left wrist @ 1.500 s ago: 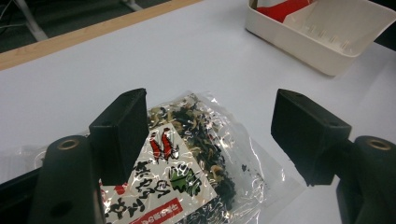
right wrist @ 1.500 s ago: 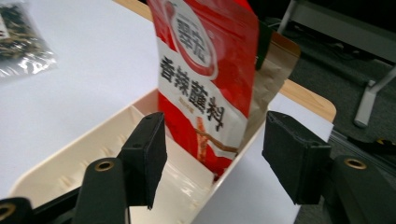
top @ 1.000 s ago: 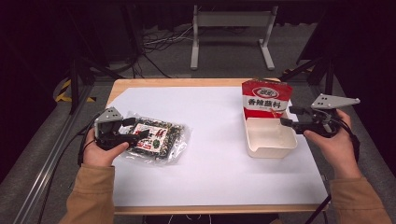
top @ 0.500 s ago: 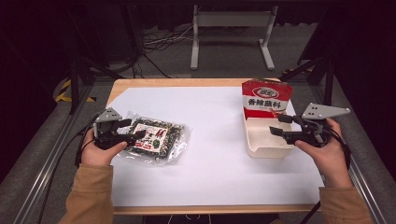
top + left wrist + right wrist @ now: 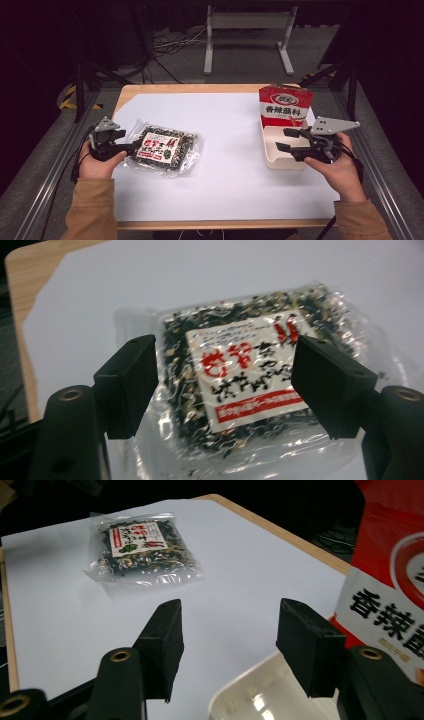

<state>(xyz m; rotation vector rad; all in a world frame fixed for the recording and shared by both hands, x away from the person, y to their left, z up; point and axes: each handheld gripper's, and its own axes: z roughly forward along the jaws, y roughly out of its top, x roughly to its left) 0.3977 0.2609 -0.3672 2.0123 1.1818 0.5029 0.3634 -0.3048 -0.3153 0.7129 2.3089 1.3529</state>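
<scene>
Jaws of the left gripper (image 5: 225, 385) stand apart, straddling the packet (image 5: 165, 146) at centre left for a likely pickup, while the right gripper (image 5: 287, 140), jaws also apart and empty, hovers over the tray (image 5: 272, 161) at right.

Black characters 香辣蘸料 are read on the white band of the red pouch (image 5: 285, 106) standing at the white tray; above them a red oval emblem is seen, its lettering too small to read. On the clear seaweed packet (image 5: 240, 385), a white label carries red and black script, blurred and unreadable.
</scene>
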